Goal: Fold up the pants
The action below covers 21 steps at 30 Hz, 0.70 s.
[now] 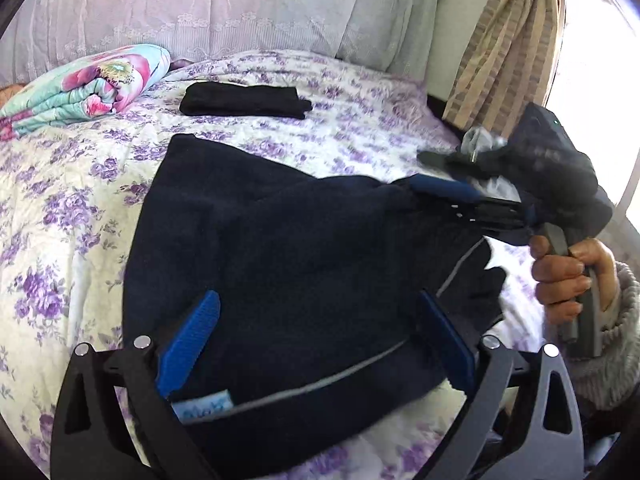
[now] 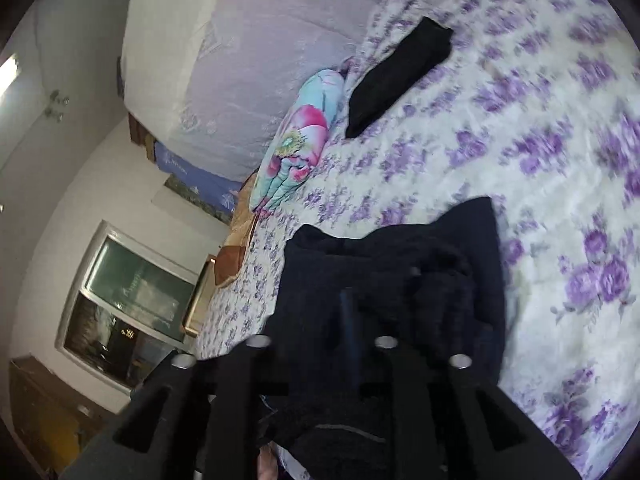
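Dark pants (image 1: 280,248) spread mid-bed, bare floral bedspread (image 1: 72,208) open all around. Left tool (image 1: 316,340) apart over the waistband edge; right tool (image 1: 452,200) gripping a raised corner.

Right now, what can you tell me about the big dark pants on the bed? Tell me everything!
The dark navy pants look soft and fuzzy, like fleece. A thin grey line runs along them, and a small light blue label peeks out near the closest edge. They lie partly folded and rumpled on the purple-flowered bedspread. The left gripper stands open around one part, while the right gripper has one edge lifted between its blue fingers.
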Tool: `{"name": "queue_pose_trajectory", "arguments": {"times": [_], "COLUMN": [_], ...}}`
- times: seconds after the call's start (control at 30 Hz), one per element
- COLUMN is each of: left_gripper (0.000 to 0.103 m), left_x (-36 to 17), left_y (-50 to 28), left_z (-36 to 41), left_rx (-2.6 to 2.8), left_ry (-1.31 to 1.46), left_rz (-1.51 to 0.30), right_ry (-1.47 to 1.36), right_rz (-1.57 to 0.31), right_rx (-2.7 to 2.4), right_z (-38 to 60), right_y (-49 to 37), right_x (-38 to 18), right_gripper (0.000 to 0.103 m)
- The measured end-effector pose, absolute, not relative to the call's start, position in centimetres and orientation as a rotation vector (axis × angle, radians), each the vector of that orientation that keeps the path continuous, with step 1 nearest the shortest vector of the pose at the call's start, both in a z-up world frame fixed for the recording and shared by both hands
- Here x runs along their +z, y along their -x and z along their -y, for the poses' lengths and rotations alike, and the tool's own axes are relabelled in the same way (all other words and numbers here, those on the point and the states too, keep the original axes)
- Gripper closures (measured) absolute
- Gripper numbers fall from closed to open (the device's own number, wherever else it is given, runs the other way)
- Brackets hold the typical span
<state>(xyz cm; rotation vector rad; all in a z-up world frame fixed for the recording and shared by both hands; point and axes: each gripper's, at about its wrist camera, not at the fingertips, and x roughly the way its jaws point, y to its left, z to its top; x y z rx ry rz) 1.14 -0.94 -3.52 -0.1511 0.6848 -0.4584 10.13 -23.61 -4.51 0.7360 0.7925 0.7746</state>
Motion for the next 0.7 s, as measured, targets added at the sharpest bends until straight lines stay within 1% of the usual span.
{"name": "queue_pose_trajectory", "arguments": {"times": [0.03,0.07,0.17,0.27,0.4,0.43,0.47,0.53,0.57,0.7], "left_gripper": [0.007,0.007,0.007,0.007,0.005,0.005,0.005,0.005,0.005,0.005], "left_x": [-3.3,-3.3,-3.7,-4.1,-4.5,-4.7,-4.8,-5.0,-5.1,-5.2], "left_y": [-0.8,-0.6,-0.3,0.2,0.3,0.2,0.2,0.4,0.4,0.4], "left_z": [0.2,-0.4,-1.3,-1.6,-1.6,-1.5,-1.4,-1.3,-1.3,-1.4], "left_rx": [-0.464,-0.460,-0.459,-0.459,-0.473,-0.474,-0.475,-0.475,-0.474,-0.479], "left_ry": [0.178,0.194,0.213,0.209,0.205,0.197,0.188,0.175,0.174,0.181], "left_rz": [-0.676,-0.675,-0.694,-0.698,-0.702,-0.706,-0.703,-0.692,-0.689,-0.685], "right_ry": [-0.708,-0.654,-0.515,-0.524,-0.581,-0.565,-0.539,-0.462,-0.448,-0.443], "right_rz": [-0.786,-0.783,-0.770,-0.812,-0.728,-0.728,-0.728,-0.757,-0.782,-0.951], "right_rx": [0.797,0.814,0.819,0.852,0.933,0.927,0.930,0.956,0.964,0.981], "right_z": [22.6,20.9,16.9,13.8,13.2,13.0,12.5,11.1,10.4,6.8], "right_y": [-10.3,-10.6,-12.1,-13.9,-13.5,-13.1,-12.9,-12.3,-12.4,-14.2], "right_x": [-3.4,-2.1,0.3,1.4,4.4,4.9,5.2,5.0,4.4,0.3], "right_gripper": [0.035,0.033,0.031,0.031,0.031,0.030,0.026,0.023,0.023,0.023]}}
